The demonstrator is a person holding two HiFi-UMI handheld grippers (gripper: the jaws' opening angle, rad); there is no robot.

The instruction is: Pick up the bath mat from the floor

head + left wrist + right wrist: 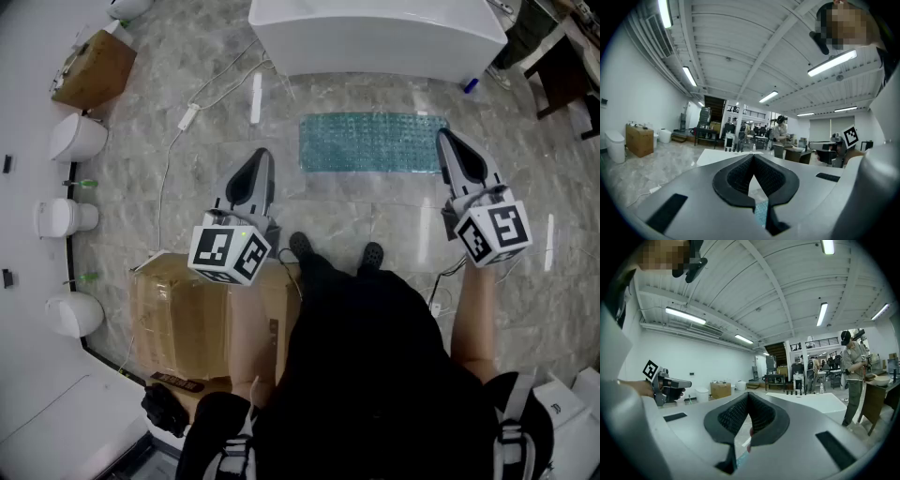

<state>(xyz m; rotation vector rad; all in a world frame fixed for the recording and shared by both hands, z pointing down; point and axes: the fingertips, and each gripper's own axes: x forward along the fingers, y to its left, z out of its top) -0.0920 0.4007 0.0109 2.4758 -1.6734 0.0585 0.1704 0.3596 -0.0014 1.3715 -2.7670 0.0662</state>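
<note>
Teal bath mat, one; left gripper, right gripper: two, closed.

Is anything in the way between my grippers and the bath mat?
Nothing visible does. The bath mat lies flat on bare floor before the bathtub, with the left gripper and right gripper held up on its near side.
</note>
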